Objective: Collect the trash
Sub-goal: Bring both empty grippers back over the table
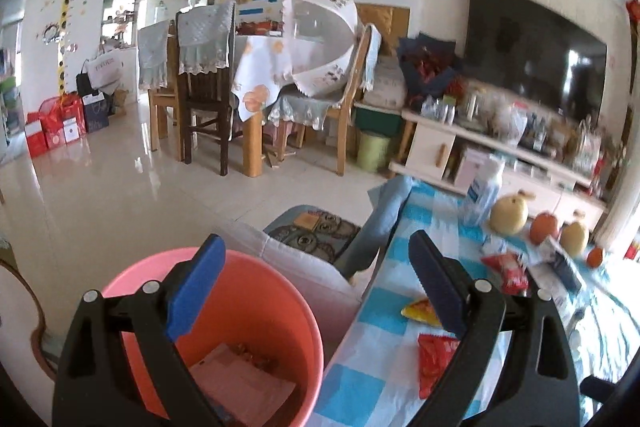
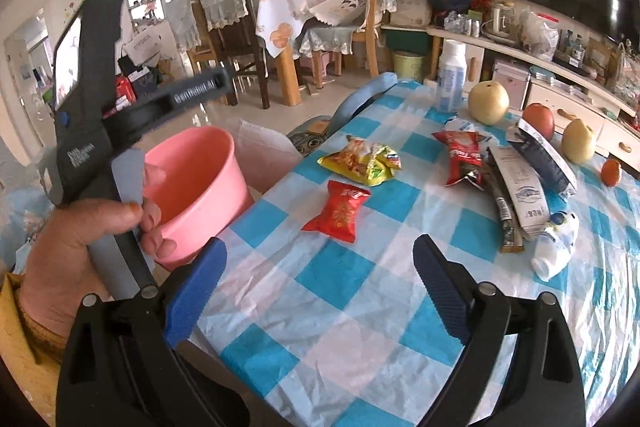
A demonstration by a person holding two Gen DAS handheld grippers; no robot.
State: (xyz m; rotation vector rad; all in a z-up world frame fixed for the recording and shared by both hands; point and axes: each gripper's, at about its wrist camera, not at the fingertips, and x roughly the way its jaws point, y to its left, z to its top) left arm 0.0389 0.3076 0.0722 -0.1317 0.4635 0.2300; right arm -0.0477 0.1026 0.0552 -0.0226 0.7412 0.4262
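Wrappers (image 2: 338, 211) lie untouched; both grippers' fingers (image 2: 196, 291) spread wide, empty.

Pink bucket (image 2: 200, 183), blue-white checked cloth (image 2: 360, 287) (red pkt (image 2: 338, 211)).

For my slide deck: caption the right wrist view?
Open right gripper hovers over checkered table strewn with snack wrappers, pink bucket alongside.
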